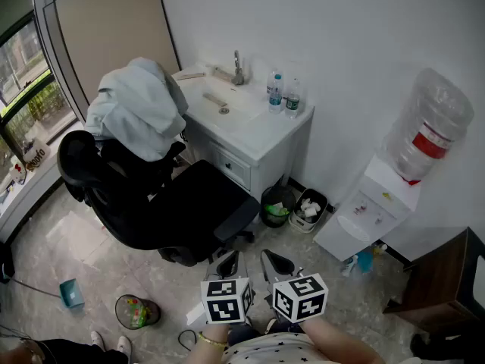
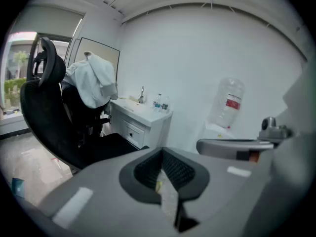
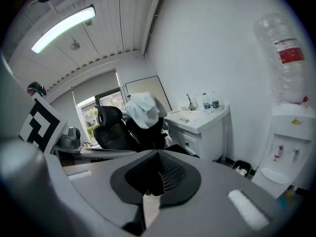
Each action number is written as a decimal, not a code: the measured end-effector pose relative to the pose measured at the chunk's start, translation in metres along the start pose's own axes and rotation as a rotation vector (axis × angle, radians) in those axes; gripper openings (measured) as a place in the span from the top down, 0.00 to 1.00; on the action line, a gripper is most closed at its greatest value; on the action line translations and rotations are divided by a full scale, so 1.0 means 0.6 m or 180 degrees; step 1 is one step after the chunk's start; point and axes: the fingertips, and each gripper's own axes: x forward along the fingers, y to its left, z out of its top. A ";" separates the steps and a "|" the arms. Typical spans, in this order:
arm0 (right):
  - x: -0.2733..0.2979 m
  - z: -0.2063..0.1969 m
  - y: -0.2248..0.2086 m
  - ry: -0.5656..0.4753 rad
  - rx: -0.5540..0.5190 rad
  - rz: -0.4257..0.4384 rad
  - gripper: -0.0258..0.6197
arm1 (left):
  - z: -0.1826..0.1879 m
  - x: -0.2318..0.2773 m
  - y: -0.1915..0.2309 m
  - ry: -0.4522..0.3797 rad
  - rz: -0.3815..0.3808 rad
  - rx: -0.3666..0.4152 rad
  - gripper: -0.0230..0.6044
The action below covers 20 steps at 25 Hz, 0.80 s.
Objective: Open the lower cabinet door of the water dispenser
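The white water dispenser (image 1: 369, 207) stands against the right wall with a clear bottle (image 1: 428, 123) on top. Its lower cabinet front (image 1: 339, 241) looks closed. Both grippers are held low near my body, well short of the dispenser. My left gripper (image 1: 227, 264) and right gripper (image 1: 277, 263) sit side by side, jaws together and empty. In the right gripper view, the shut right gripper (image 3: 154, 184) points left of the dispenser (image 3: 289, 144). From the left gripper view, the left gripper (image 2: 165, 181) is shut and the bottle (image 2: 226, 102) shows far off.
A black office chair (image 1: 163, 203) draped with a grey garment (image 1: 140, 108) stands ahead on the left. A white sink cabinet (image 1: 250, 131) carries two water bottles (image 1: 283, 95). Two bins (image 1: 292, 207) sit beside it. A blue spray bottle (image 1: 364, 259) and a dark wooden table (image 1: 443, 287) are on the right.
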 end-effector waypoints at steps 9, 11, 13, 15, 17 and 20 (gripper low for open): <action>0.006 -0.009 0.002 -0.0023 0.0085 -0.0181 0.96 | -0.006 0.004 0.014 0.0085 -0.0135 0.0123 0.95; 0.003 -0.015 -0.008 -0.0043 0.0130 -0.0289 0.96 | -0.011 0.013 0.010 0.0137 -0.0228 0.0197 0.95; -0.007 -0.026 -0.032 -0.0048 0.0194 -0.0447 0.96 | -0.022 0.028 -0.004 0.0207 -0.0366 0.0269 0.95; -0.029 -0.046 -0.066 -0.0035 0.0313 -0.0667 0.96 | -0.040 0.048 -0.030 0.0311 -0.0514 0.0342 0.95; -0.061 -0.071 -0.111 -0.0025 0.0481 -0.0910 0.96 | -0.064 0.071 -0.068 0.0435 -0.0668 0.0419 0.95; -0.117 -0.107 -0.187 -0.0012 0.0720 -0.1271 0.96 | -0.098 0.104 -0.144 0.0598 -0.0936 0.0526 0.95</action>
